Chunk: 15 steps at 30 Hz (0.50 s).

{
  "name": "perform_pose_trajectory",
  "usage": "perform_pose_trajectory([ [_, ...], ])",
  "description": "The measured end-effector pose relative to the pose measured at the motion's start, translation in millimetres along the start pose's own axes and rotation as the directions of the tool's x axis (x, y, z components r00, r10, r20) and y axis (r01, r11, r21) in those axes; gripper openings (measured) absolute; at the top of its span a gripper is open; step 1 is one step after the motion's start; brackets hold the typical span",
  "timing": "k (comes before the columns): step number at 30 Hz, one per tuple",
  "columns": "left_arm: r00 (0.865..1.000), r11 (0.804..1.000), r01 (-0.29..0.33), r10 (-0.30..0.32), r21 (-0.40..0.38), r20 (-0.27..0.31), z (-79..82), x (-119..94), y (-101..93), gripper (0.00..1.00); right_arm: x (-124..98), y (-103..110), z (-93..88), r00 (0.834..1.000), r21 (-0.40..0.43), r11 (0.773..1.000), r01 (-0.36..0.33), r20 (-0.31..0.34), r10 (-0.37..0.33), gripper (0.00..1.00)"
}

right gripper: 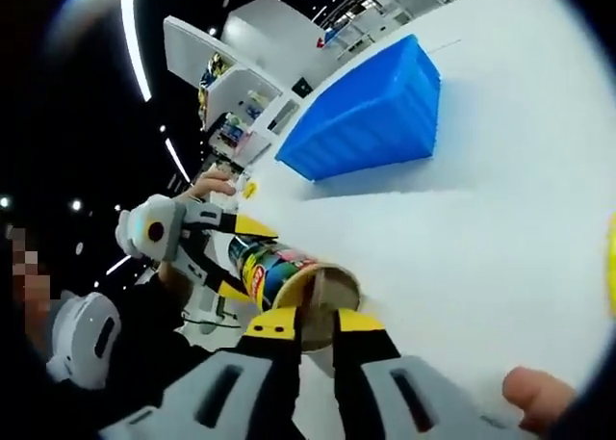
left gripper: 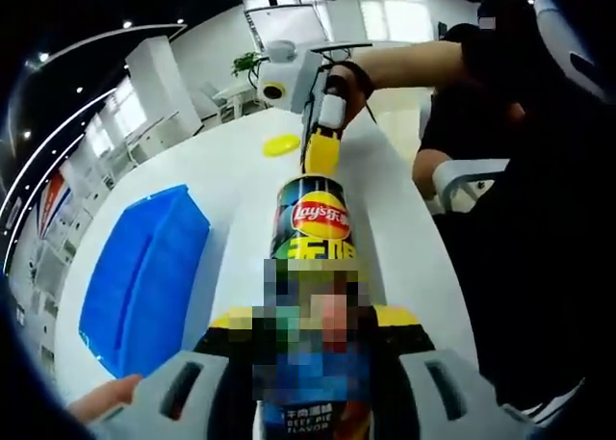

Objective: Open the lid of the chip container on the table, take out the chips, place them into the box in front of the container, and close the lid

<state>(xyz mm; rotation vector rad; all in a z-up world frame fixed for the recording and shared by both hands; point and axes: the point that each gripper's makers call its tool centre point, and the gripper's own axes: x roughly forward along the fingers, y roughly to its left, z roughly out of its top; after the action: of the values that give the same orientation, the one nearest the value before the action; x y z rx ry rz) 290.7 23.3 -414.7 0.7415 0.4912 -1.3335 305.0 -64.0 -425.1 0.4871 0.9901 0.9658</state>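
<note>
One step looks done: the yellow lid lies loose on the white desk, apart from the chip container, whose open mouth shows in the right gripper view. The left tool is clamped around the container's body, holding it tilted off the desk. The right tool has its yellow tips at the container's rim, one jaw seemingly inside the mouth and one outside; whether it grips any chips cannot be told. The blue box sits beside the container on the desk, its inside hidden. Judging from this, taking out the chips, placing them into the box and closing the lid all remain
</note>
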Motion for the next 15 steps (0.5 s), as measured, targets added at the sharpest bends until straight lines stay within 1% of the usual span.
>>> perform_pose_trajectory([
  [1, 1.0, 1.0, -0.001, 0.001, 0.003, 0.0, 0.0, 0, -0.5, 0.43, -1, 0, -0.6, 1.0, 0.0, 1.0, -0.002, -0.014, 0.002, 0.1],
  [3, 1.0, 1.0, -0.003, 0.003, 0.009, -0.003, -0.1, 0, -0.7, 0.43, -5, -2, 0.7, 0.998, 0.011, 1.0, 0.027, -0.057, -0.027, 0.03],
  [4, 1.0, 1.0, -0.003, 0.003, 0.011, -0.003, -0.1, 0, -0.8, 0.43, -6, -3, 1.3, 0.995, -0.016, 0.997, 0.072, -0.067, -0.073, 0.02],
  [5, 1.0, 1.0, -0.004, 0.004, 0.012, -0.005, -0.1, 0, -0.7, 0.43, -6, -2, -0.8, 0.991, -0.045, 0.994, 0.102, -0.078, -0.106, 0.01],
  [6, 1.0, 1.0, -0.003, 0.003, 0.013, -0.007, -0.2, 0, -0.8, 0.43, -7, -1, 0.2, 0.986, -0.095, 0.985, 0.141, -0.073, -0.148, 0.01],
  [7, 1.0, 1.0, -0.002, 0.002, 0.014, -0.01, -0.3, 0, -0.8, 0.43, -9, -5, 6.0, 0.983, -0.123, 0.979, 0.16, -0.069, -0.169, 0.01],
  [8, 1.0, 1.0, -0.001, 0.001, 0.013, -0.011, -0.3, 1, -0.7, 0.43, -12, -7, 7.4, 0.976, -0.131, 0.972, 0.197, -0.067, -0.207, 0.0],
  [9, 1.0, 1.0, 0.0, 0.0, 0.013, -0.012, -0.4, 0, -0.8, 0.43, -13, -7, 7.8, 0.974, -0.131, 0.97, 0.206, -0.065, -0.216, 0.0],
  [10, 1.0, 1.0, 0.001, -0.001, 0.014, -0.012, -0.5, 1, -0.8, 0.43, -11, -4, 4.0, 0.971, -0.128, 0.967, 0.223, -0.058, -0.231, 0.0],
  [13, 1.0, 1.0, 0.002, -0.002, 0.012, -0.006, -0.5, 0, -0.8, 0.43, -11, -4, 0.4, 0.967, -0.129, 0.962, 0.241, -0.055, -0.25, 0.0],
  [15, 1.0, 1.0, 0.002, -0.002, 0.01, -0.002, -0.5, 0, -0.6, 0.43, -17, -12, -4.2, 0.95, -0.115, 0.949, 0.293, -0.077, -0.302, 0.0],
])
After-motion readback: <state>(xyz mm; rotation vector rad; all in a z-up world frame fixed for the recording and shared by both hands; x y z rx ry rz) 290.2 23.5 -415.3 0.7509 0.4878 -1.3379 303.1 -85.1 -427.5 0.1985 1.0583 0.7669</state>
